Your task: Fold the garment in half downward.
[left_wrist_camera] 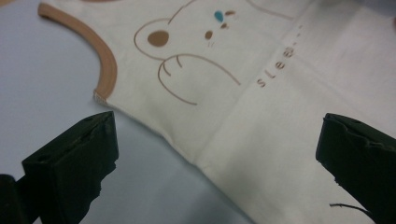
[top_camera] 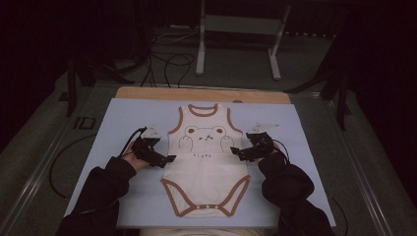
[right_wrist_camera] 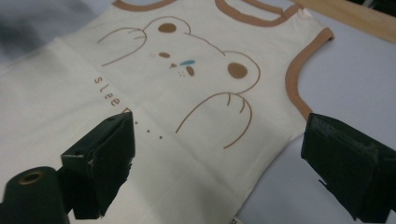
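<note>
One cream bodysuit is lying flat at the centre of the blue mat, with two grippers, left gripper and right gripper, hovering wide open and empty at its side edges.

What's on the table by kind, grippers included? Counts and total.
Bodysuit: 1
Blue mat: 1
Grippers: 2, left gripper and right gripper, both open, one at each side edge of the bodysuit
Total: 4
</note>
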`<state>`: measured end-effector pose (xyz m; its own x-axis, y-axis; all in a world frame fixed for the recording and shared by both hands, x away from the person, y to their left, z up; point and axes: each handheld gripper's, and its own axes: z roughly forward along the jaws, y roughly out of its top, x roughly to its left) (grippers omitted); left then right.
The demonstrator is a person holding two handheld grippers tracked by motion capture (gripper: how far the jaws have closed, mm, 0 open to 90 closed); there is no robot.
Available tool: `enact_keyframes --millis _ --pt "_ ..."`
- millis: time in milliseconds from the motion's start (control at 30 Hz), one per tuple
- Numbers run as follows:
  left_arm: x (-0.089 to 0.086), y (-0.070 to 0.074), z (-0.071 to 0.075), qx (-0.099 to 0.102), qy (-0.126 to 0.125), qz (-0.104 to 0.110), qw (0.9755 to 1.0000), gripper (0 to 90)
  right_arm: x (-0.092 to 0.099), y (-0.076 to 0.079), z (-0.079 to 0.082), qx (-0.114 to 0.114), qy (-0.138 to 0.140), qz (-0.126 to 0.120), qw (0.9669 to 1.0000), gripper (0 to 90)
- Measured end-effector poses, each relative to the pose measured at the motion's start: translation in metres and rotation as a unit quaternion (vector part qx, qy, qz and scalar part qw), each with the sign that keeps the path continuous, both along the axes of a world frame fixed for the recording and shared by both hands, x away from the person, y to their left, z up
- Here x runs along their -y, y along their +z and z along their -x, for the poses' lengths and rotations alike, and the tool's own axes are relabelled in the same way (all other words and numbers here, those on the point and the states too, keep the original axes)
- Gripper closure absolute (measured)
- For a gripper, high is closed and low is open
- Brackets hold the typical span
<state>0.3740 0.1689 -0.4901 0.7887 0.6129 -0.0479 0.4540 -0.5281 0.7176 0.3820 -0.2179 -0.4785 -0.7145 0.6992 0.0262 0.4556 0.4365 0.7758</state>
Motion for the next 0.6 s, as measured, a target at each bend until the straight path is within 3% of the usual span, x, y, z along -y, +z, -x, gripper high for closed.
enact_keyframes --millis 233,433,600 --pt "0.006 -0.010 -0.003 -0.011 -0.005 -0.007 0.9999 0.2 -0.002 -0.012 -0.005 -0.020 -0.012 0.017 0.9996 9.9" --pt "0.010 -0.016 -0.006 -0.020 -0.001 -0.019 0.9996 0.3 -0.001 -0.019 -0.010 -0.033 -0.026 0.013 0.9990 10.0" --pt "0.013 -0.022 -0.010 -0.030 0.012 -0.034 0.9989 1.0 -0.002 -0.027 -0.015 -0.046 -0.040 0.022 0.9979 16.0"
